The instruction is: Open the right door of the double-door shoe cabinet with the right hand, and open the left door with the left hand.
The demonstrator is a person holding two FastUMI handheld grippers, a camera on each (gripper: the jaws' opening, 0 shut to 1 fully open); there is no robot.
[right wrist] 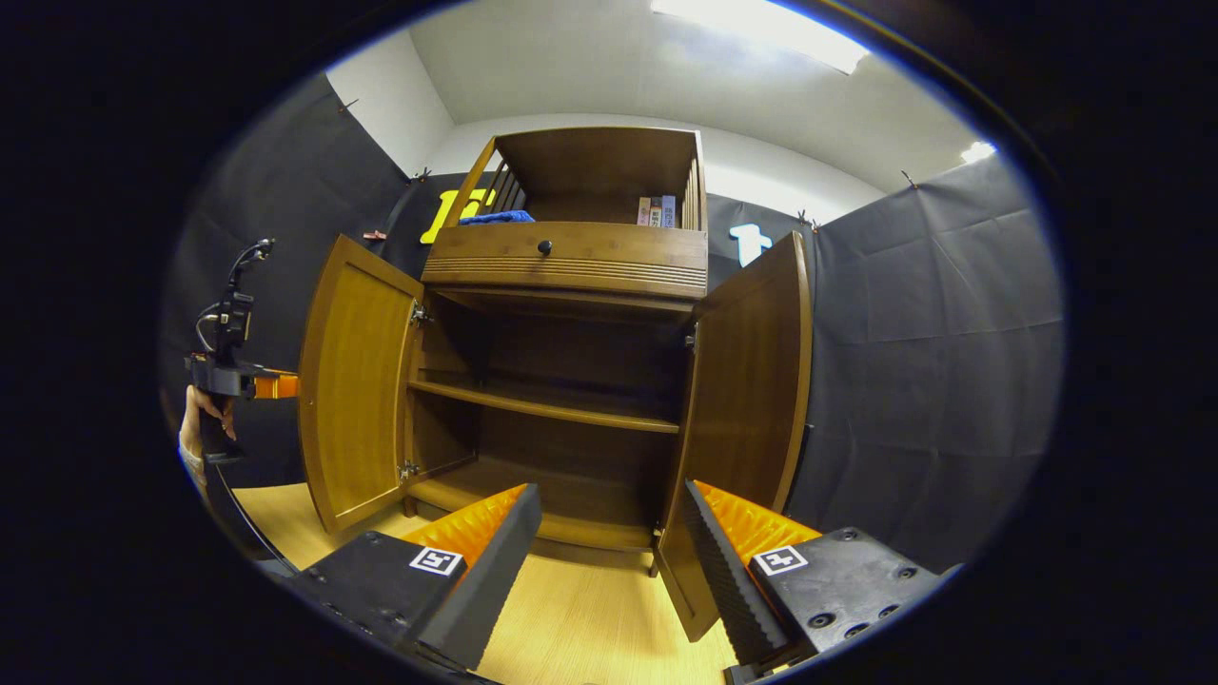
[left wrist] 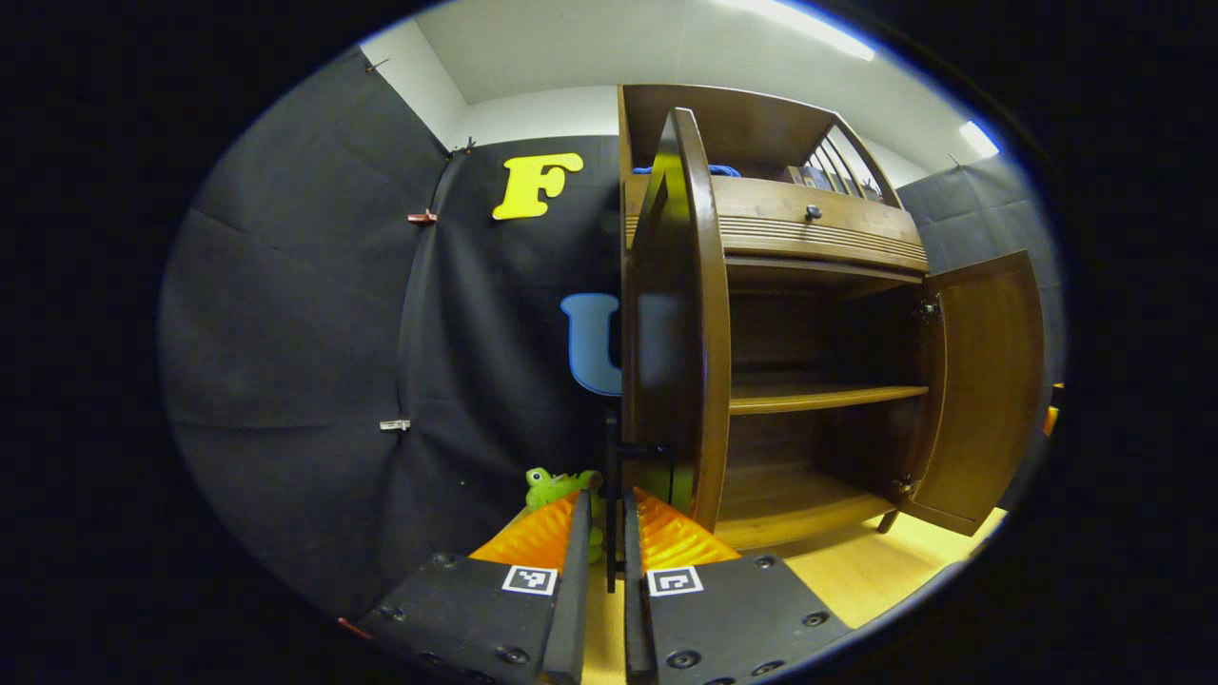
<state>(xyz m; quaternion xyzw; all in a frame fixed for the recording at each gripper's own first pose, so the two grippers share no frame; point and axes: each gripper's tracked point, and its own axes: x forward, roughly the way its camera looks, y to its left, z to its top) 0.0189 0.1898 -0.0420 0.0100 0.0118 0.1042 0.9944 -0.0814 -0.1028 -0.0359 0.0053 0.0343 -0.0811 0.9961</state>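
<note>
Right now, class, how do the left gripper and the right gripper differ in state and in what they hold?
The left gripper has its fingers nearly together, clamped on the thin dark handle of the brown wooden left door; the right gripper stands wide open, holding nothing.
The left gripper touches its door; the right gripper is beside the brown wooden right door, apart from it.
Both doors stand open.

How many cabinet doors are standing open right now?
2. The left door is swung out on the cabinet's left side, its handle between the left gripper fingers. The right door is swung out on the right, near the open right gripper.
</note>
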